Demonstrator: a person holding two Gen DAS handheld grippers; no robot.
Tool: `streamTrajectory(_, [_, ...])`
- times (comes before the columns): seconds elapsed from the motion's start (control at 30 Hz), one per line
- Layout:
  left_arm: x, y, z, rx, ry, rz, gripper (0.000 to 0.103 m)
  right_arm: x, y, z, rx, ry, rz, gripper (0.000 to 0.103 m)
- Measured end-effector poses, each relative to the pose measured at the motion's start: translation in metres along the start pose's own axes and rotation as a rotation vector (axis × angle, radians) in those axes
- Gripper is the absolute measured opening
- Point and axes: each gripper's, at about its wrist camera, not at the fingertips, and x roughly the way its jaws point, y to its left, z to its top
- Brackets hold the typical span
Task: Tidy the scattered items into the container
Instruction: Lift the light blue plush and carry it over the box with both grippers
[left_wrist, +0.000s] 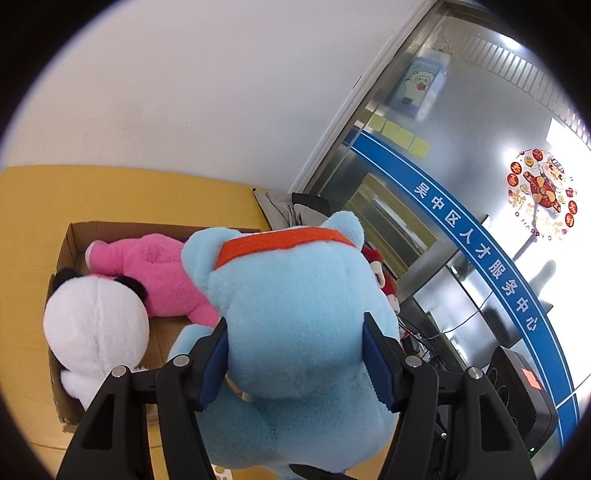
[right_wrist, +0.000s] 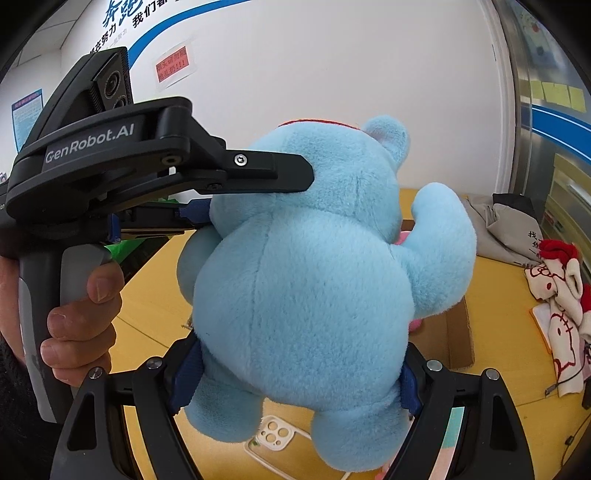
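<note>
Gripping the blue plush bear (left_wrist: 295, 317) from two sides: left gripper (left_wrist: 295, 354) clamps its head, right gripper (right_wrist: 295, 384) clamps its lower body, blue pads pressed into the fur. Bear is held above the yellow table (right_wrist: 498, 295), near the cardboard box (left_wrist: 64, 251). Inside the box lies a pink-and-white plush toy (left_wrist: 147, 277). A phone case (right_wrist: 271, 437) rests below the bear.

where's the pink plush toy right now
In the left wrist view the pink plush toy lies inside the cardboard box at left, behind the white panda-like plush and partly hidden by the blue bear.
</note>
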Motion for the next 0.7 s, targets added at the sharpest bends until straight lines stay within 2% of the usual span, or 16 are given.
streamTrajectory(0.33, [0.024,0.010,0.018,0.010,0.022,0.043,0.064,0.038,-0.011,0.015,0.046,0.014,0.029,0.088])
streamTrajectory(0.7, [0.053,0.042,0.023,-0.021,0.057,0.068,0.064,0.080,-0.035,0.018,0.078,0.059,0.044,0.089])
